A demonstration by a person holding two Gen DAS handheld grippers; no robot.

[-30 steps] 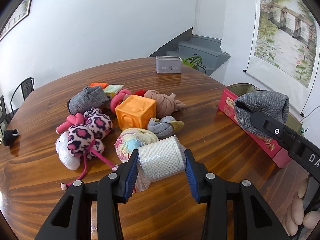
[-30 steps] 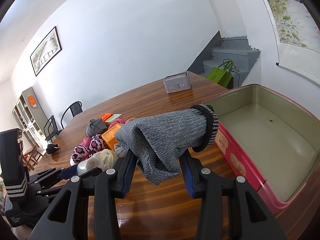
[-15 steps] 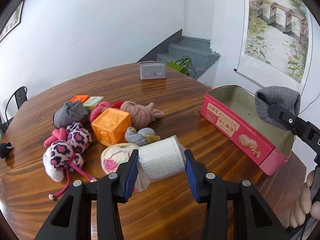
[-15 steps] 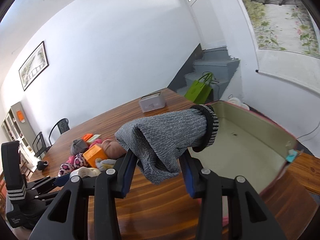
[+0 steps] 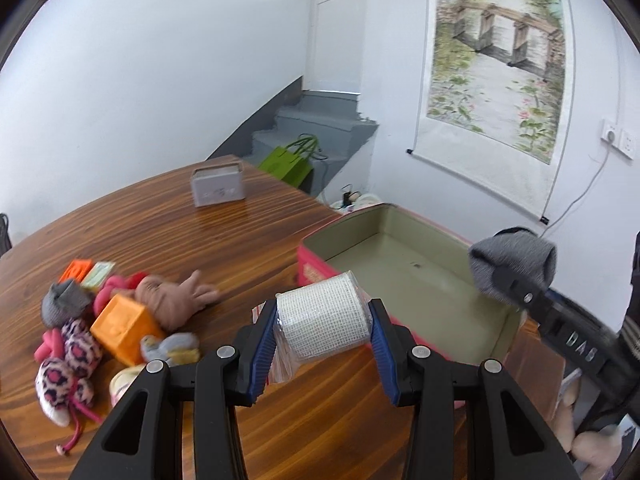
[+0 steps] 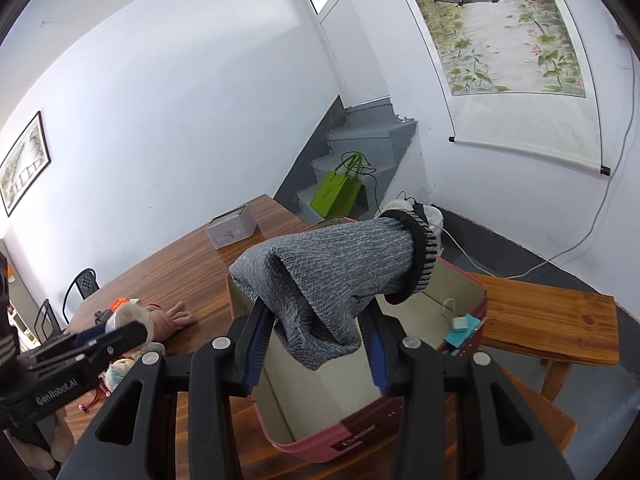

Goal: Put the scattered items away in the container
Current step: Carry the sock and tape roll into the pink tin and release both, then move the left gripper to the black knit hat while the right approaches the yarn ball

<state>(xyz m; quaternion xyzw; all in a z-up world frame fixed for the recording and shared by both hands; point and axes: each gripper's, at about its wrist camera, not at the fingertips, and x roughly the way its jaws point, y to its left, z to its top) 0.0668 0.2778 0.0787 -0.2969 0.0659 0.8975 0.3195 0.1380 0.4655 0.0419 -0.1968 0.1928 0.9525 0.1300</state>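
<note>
- Two grippers, each loaded, are near the pink tin (image 5: 404, 264) at the edge of the wooden table (image 5: 168, 232); the tin's olive interior looks empty.
- Left gripper (image 5: 322, 330): jaws closed onto a white gauze roll (image 5: 322, 326) in clear wrap, held by its two flat ends, just short of the tin's near wall. Judged light and springy; the film may be slippery, so the end-on grip suits it.
- Right gripper (image 6: 312, 332): jaws partly closed on a grey knit glove (image 6: 332, 276), pinched at its lower fold, cuff jutting forward above the tin's interior. Judged soft and limp; it should drop without harm and slump where it lands.
- Remaining pile, well apart on the table: orange cube (image 5: 124, 328), leopard-print plush (image 5: 66, 372), tan knotted cloth (image 5: 172, 300), a grey sock ball (image 5: 64, 304).
- Cube: stiff, best held across opposite faces. Cloths: pinch the bulk.
</note>
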